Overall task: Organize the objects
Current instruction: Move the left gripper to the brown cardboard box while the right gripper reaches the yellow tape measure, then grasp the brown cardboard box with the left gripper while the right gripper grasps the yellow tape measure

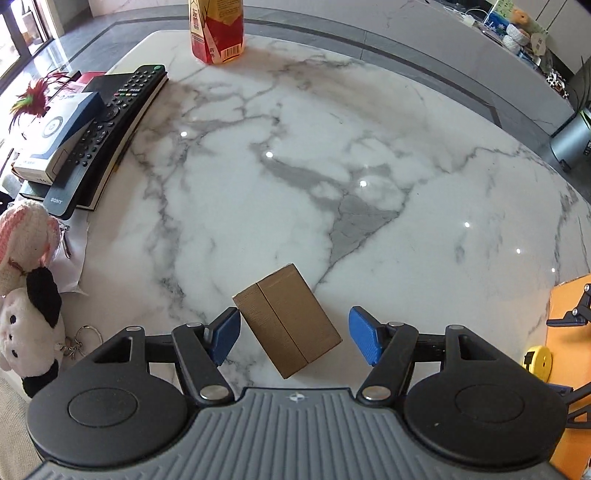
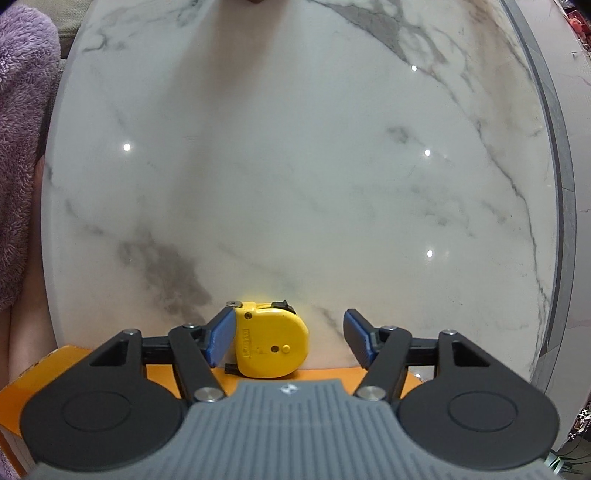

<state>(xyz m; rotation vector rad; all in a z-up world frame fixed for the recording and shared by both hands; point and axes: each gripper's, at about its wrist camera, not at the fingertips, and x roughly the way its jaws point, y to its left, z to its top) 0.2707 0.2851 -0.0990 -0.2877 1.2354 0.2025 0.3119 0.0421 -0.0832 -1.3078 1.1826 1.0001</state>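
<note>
Brown cardboard box (image 1: 287, 320), yellow tape measure (image 2: 271, 345), blue fingers (image 1: 364, 334) — all against white, grey-veined marble table (image 1: 332, 166)

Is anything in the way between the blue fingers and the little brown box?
No. The brown box sits right between the open left gripper fingers on the marble table. One finger is at its corner; nothing lies between.

Cardboard box (image 1: 286, 320) mid-table (image 1: 295, 184), remote (image 1: 110, 125) far left, carton (image 1: 217, 29) behind.
</note>
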